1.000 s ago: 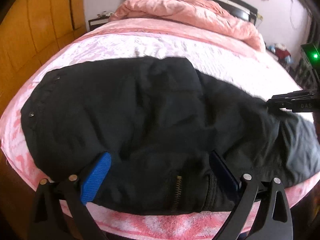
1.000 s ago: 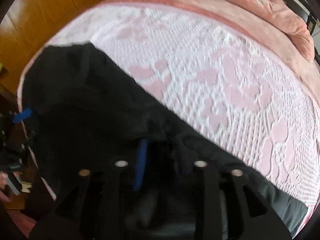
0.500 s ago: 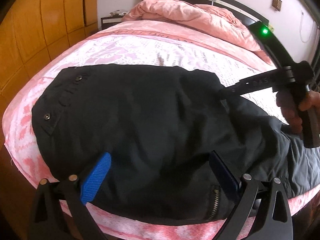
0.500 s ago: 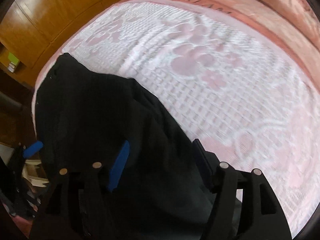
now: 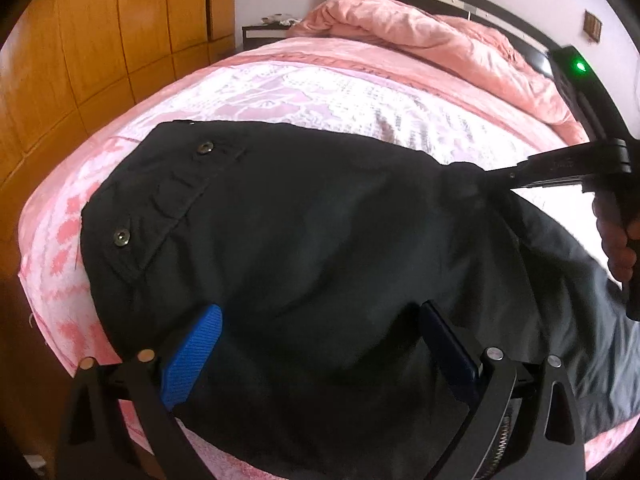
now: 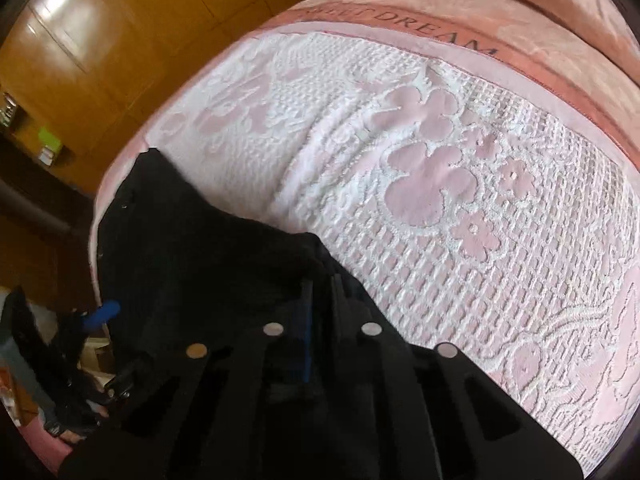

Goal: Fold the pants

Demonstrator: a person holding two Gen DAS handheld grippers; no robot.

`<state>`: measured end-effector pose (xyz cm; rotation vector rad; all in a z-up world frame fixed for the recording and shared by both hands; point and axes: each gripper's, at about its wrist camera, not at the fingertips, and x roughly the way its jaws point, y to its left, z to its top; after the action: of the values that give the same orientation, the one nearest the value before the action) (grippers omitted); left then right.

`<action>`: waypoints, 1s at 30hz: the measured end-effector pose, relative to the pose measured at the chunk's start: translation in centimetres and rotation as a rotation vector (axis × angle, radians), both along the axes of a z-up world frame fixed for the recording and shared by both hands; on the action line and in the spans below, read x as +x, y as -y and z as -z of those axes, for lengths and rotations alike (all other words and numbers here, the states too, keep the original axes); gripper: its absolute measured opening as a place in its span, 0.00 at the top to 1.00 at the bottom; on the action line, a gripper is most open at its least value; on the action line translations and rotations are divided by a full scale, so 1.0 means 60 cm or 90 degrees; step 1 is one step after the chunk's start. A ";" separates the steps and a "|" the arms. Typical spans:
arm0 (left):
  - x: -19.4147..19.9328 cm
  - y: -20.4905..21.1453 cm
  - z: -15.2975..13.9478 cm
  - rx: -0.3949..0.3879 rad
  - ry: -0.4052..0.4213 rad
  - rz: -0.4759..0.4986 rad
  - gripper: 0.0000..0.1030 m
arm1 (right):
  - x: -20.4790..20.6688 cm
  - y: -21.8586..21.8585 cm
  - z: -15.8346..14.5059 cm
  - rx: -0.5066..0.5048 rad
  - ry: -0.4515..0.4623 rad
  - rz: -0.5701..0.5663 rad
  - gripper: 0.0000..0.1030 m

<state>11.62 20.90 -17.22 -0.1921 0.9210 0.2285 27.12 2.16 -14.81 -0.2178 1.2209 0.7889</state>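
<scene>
Black pants (image 5: 320, 240) lie spread across the near end of a bed (image 5: 360, 92), waistband toward the wooden wardrobe (image 5: 100, 40), as a person works them into a fold with a two-finger tool in each hand. The left gripper (image 5: 320, 344) hovers low over the seat of the garment, its blue ribbed pads (image 5: 192, 352) wide apart and holding nothing, placed, it seems, to pin or catch the near edge once the cloth comes across. The right gripper (image 5: 492, 178), seen from the left camera reaching in from the far side, has its fingers drawn together on a pinch of fabric at the far edge of the pants, near where the legs begin; its own camera shows the blue pads nearly meeting with dark cloth bunched between them. The hold reads as the start of lifting that edge toward the near side. The pants are a matte, fairly thick woven cloth with two metal snaps (image 5: 121, 237) on the waistband and a zipper (image 5: 504, 440) at the lower edge; the legs trail off to the right in a smoother, faintly shiny fabric. Beneath them the bedspread is pink with raised white lace-like flowers, and a rumpled pink quilt (image 5: 440, 44) is heaped at the headboard.
</scene>
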 end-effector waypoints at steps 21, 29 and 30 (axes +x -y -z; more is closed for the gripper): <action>0.045 0.286 -0.045 -0.101 0.001 0.218 0.04 | -0.238 0.476 -0.090 0.009 0.057 0.337 0.80; 0.069 0.311 0.017 -0.013 -0.081 0.226 0.04 | -0.226 0.514 0.013 -0.013 -0.021 0.388 0.83; 0.065 0.310 0.011 -0.011 -0.089 0.220 0.04 | -0.229 0.513 0.005 -0.011 -0.018 0.384 0.82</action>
<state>15.51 2.29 -17.87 -0.0305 1.0786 -0.0871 13.41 -28.62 -15.11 0.1484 1.2297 0.2561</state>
